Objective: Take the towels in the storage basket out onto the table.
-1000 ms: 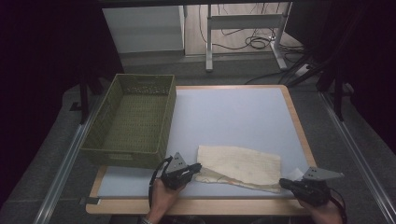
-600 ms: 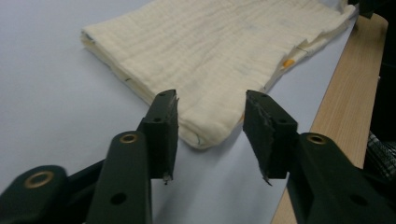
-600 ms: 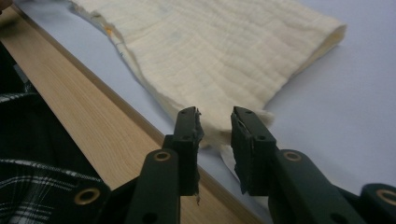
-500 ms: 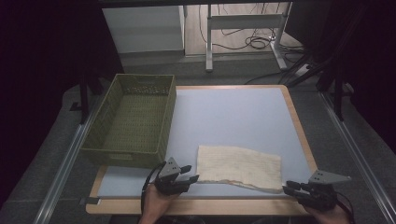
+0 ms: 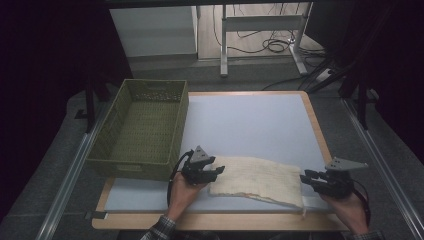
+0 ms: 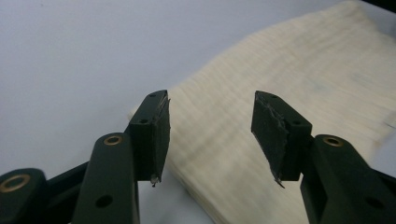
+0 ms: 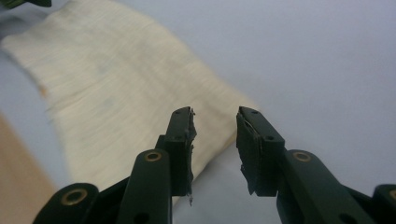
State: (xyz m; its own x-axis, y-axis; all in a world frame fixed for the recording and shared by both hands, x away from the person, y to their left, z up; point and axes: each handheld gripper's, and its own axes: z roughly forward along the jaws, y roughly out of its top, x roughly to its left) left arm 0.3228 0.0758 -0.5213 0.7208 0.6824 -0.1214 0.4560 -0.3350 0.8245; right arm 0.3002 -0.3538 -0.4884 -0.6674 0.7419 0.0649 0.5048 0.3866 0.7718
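My left gripper (image 5: 218, 170) and right gripper (image 5: 305, 177) have both just been opening, jaws spread with nothing pinched. The cream cloth (image 5: 257, 180) lies flat between them (probably folded), its ends just ahead of each gripper's tips.

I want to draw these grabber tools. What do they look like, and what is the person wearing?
Both tools are black. The left gripper and right gripper each have two chunky jaws with flat, worn rubber pads, brass-ringed screw holes, and a grey three-cornered plate on top. A black cable loops from the left one. The person wears a checked plaid sleeve.
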